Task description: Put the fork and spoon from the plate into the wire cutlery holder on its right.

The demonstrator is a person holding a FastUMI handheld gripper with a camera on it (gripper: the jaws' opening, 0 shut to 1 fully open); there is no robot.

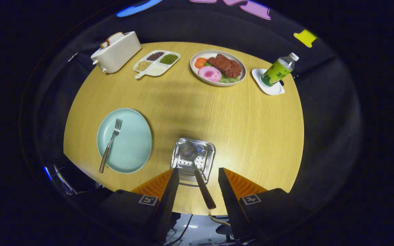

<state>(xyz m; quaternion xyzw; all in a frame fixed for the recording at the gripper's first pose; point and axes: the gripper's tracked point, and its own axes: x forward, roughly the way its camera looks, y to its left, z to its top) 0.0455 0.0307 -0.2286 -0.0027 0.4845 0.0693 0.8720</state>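
A metal fork (110, 143) lies on the left part of the pale green plate (132, 143), tines pointing away from me. To the plate's right stands the wire cutlery holder (206, 155), seen from above. The spoon (202, 188) is in it, bowl down inside and handle leaning back toward me. My gripper (198, 169) hovers over the holder's near side and is open. The spoon handle runs through the gap between the fingers, and neither finger touches it.
At the far side of the round wooden table (245, 130) sit a white toaster (116, 53) with bread, a divided dish of beans (156, 63), a plate of food (218, 67) and a green bottle (279, 70) on a white coaster. The table's near edge runs just under my fingers.
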